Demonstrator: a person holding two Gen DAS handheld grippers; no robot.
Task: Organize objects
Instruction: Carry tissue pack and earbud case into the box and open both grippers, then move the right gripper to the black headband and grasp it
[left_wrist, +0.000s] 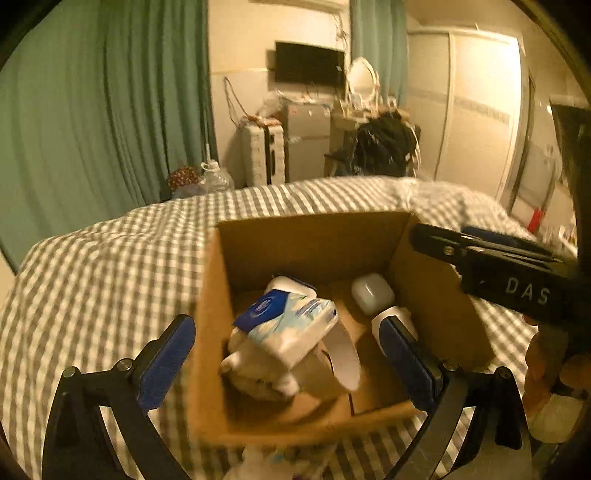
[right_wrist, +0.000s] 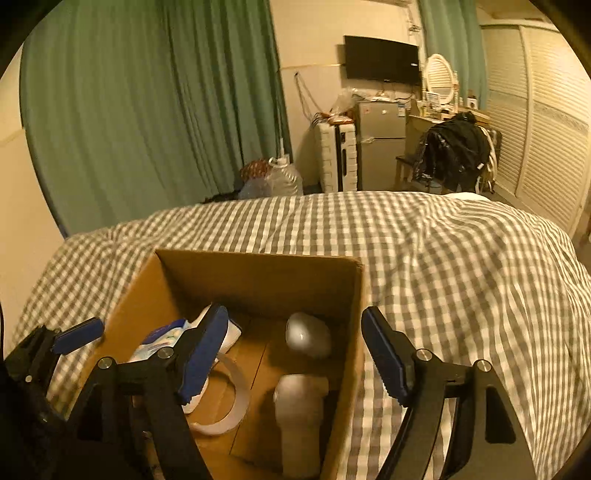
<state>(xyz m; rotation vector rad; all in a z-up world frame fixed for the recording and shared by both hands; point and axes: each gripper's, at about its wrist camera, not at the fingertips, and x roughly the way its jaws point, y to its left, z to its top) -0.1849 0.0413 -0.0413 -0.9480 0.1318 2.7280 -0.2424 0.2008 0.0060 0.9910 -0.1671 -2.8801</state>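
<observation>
An open cardboard box (left_wrist: 436, 306) sits on the checked bed cover; it also shows in the right wrist view (right_wrist: 258, 277). Inside lie a blue-and-white tissue pack (left_wrist: 291, 325), a white plush toy (left_wrist: 258, 373), a tape roll (right_wrist: 229, 402) and a white massager (right_wrist: 303, 391) with a rounded head (left_wrist: 371, 293). My left gripper (left_wrist: 291, 354) is open and empty above the box's near edge. My right gripper (right_wrist: 295, 354) is open and empty, straddling the box's right wall; its body shows at the right in the left wrist view (left_wrist: 517, 273).
The grey-and-white checked bed cover (right_wrist: 461, 258) spreads around the box. Beyond the bed are green curtains (right_wrist: 147, 110), a small fridge (right_wrist: 380, 144), a white suitcase (right_wrist: 338, 158), a chair with dark clothes (right_wrist: 454, 155) and a wardrobe (right_wrist: 546, 122).
</observation>
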